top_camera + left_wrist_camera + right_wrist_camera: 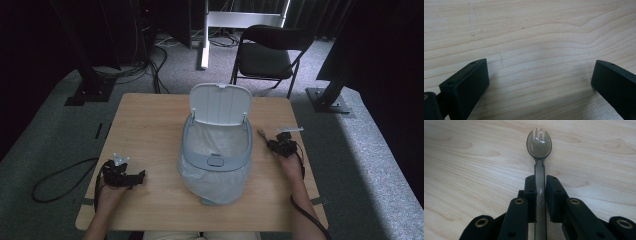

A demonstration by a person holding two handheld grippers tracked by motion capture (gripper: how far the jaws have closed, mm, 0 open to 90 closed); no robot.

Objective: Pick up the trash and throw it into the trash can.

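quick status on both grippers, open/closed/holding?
Left gripper: open, nothing between its fingers, over bare table.
Right gripper: closed on the handle of a clear plastic spork.

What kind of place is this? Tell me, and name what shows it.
Probably a lab or studio set up for recording: a lone wooden table on grey carpet, black frame stands with loose cables, dark curtains, and a folding chair behind.

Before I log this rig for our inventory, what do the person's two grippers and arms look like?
Both the left gripper and the right gripper are black, with flat rectangular jaws on linkage arms with brass-coloured pivots. Each carries a grey three-cornered plate on top and trails a black cable. The forearms are bare, without sleeves.
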